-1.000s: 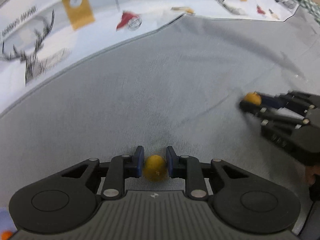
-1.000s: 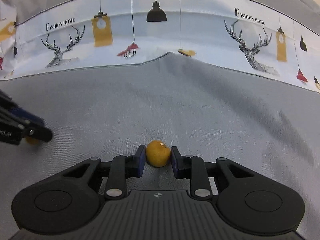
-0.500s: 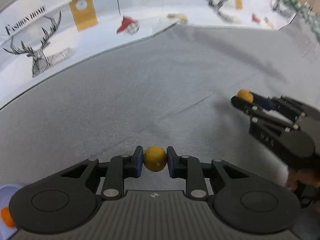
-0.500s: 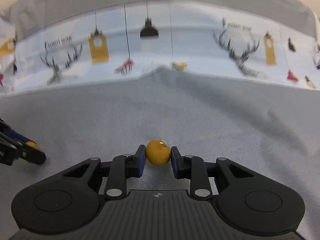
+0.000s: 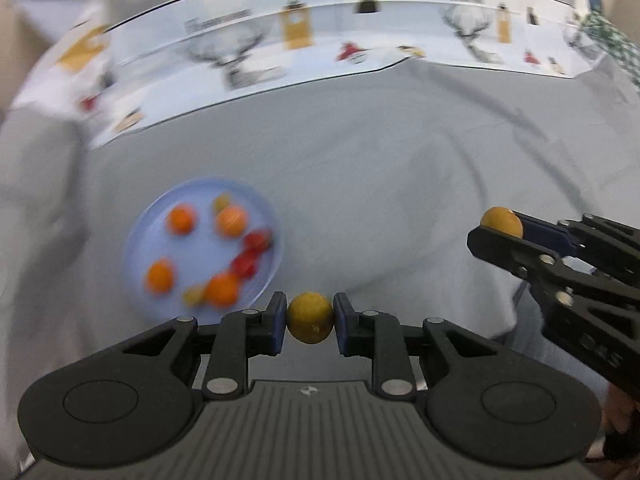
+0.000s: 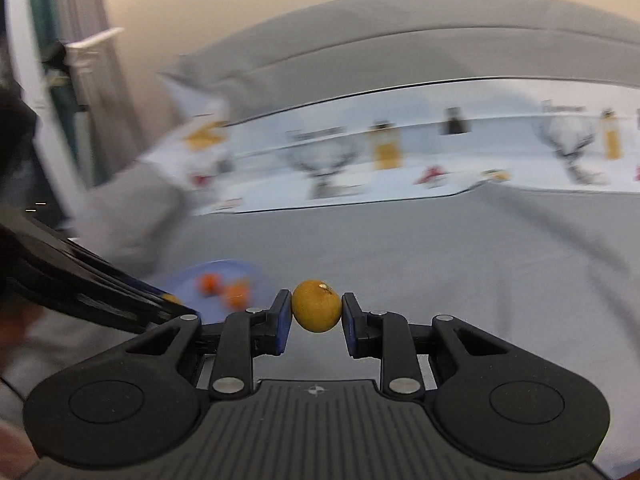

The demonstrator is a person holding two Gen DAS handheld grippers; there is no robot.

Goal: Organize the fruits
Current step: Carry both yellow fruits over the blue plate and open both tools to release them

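Observation:
My left gripper (image 5: 310, 322) is shut on a small yellow-orange fruit (image 5: 310, 317) and holds it above the grey cloth, just right of a pale blue plate (image 5: 138, 240). The plate holds several orange fruits (image 5: 231, 221) and red ones (image 5: 256, 241), all blurred. My right gripper (image 6: 316, 314) is shut on a second yellow-orange fruit (image 6: 316, 307). It also shows in the left wrist view (image 5: 502, 222) at the right, level with the plate. The plate (image 6: 260, 278) shows low at the left in the right wrist view, partly hidden by the left gripper's body (image 6: 80, 280).
Grey cloth (image 5: 380, 168) covers the table. A white printed cloth with deer and lamps (image 5: 300, 48) lies along the back. A curtain and window frame (image 6: 60, 100) stand at the far left in the right wrist view.
Both grippers have lifted and swung left with their fruits held. The blue plate of fruit has come into both views.

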